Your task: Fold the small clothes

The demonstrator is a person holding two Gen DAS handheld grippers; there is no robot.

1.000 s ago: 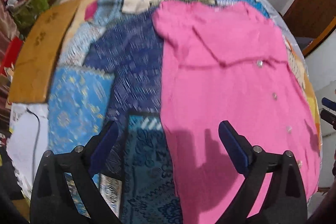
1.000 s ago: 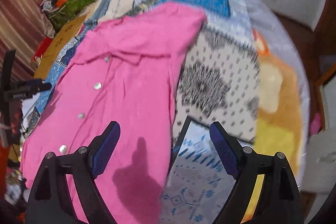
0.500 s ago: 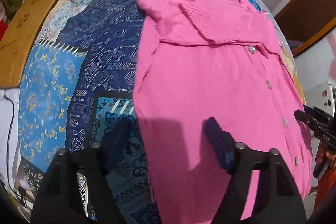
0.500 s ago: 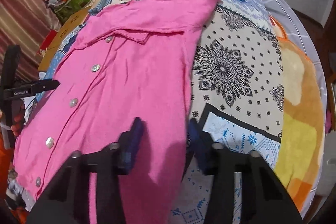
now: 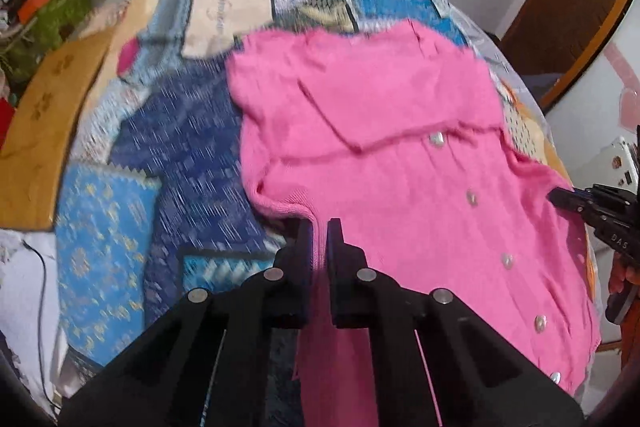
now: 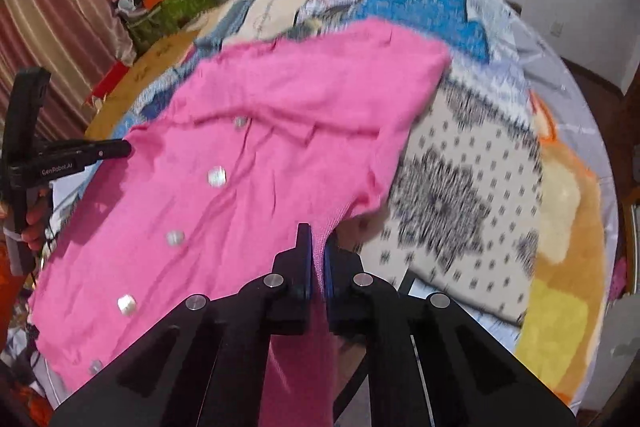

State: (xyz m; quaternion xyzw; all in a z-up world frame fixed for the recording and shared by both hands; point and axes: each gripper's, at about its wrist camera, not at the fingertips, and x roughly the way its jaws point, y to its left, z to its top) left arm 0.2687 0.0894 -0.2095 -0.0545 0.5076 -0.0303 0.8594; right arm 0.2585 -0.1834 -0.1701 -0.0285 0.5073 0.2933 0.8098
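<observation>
Between the pads of my left gripper [image 5: 318, 239] a ridge of the pink cardigan [image 5: 392, 163] is pinched; the jaws have just been closing and now stand almost together, with only that fold of knit between them. My right gripper [image 6: 316, 247] is the same: its jaws have just been closing too, and they clamp a ribbed strip of the cardigan's opposite side edge. So I have one side hem in each tool, near the bottom of the garment, and the cloth already puckers up towards each grip.

The step in hand, as I judge it, is to raise this near end and carry it forward over the rest. To do it well I would lift both tools together and level, keep the cloth taut between them so no slack sags in the middle, and lay the hem squarely up near the folded collar without dragging the far part along the bedspread [image 5: 192, 131].

Ahead of the tools the cardigan lies flat, front up, on the patchwork bedspread. A row of pale buttons [image 6: 216, 175] runs down the placket between my two grips. The sleeves look folded across the chest at the far end, though blur softens the detail. The knit looks light and limp.
</observation>
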